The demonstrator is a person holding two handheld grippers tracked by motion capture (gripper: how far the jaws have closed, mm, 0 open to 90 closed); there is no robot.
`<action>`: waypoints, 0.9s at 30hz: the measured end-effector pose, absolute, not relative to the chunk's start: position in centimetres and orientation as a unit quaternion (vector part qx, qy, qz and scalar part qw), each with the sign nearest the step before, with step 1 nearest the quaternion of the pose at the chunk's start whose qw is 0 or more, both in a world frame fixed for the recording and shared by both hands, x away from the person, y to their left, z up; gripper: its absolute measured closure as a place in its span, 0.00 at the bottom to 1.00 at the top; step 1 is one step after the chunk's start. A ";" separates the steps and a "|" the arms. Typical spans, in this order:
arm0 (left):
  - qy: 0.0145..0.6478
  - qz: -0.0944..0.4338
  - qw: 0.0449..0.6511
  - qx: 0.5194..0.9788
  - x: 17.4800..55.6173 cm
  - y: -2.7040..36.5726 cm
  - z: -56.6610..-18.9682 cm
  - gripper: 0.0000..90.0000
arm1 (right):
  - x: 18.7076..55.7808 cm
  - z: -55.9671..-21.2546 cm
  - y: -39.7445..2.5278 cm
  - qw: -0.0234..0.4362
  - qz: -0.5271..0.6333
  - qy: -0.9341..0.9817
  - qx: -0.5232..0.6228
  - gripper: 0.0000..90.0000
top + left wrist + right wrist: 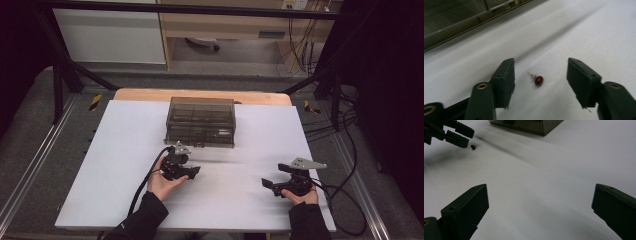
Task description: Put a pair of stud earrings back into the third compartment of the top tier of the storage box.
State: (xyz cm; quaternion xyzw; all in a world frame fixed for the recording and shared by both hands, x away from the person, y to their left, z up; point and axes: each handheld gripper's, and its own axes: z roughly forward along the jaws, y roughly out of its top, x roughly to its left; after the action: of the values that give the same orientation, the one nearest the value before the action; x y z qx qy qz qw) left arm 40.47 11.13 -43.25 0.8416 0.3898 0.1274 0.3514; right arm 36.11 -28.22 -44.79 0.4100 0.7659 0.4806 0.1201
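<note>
A tiny dark red bead on thin wire legs lies on the white table sheet. My left gripper is open, and the bead sits on the sheet between its two jaws, touching neither. In the high view the left gripper hovers just in front of a smoky translucent compartment box. My right gripper is open at the front right with nothing between its jaws. From the right gripper view, the bead rests beside the left gripper.
The box stands at the back middle of the sheet, its front edge close to the left gripper. Cables trail from both grippers toward the front. A dark metal frame surrounds the table.
</note>
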 end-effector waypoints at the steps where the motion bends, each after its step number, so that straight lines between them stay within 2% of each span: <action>1: 0.391 0.129 0.352 0.841 40.5 11.1 -43.3 0.50 | 36.1 -44.8 -28.2 0.119 0.480 0.766 0.411 0.02; 14: 0.405 0.130 0.334 0.841 40.6 10.9 -44.0 0.69 | 36.1 -44.8 -28.2 0.119 0.479 0.766 0.411 0.02; 27: 0.405 0.128 0.332 0.842 40.6 10.6 -44.2 0.82 | 36.1 -44.7 -28.3 0.121 0.481 0.765 0.411 0.02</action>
State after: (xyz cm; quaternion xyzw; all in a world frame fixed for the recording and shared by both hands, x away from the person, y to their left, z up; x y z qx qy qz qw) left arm 40.62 10.63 -44.24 0.8422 0.4049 0.1285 0.3320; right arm 36.08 -28.27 -44.74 0.4107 0.7648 0.4813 0.1213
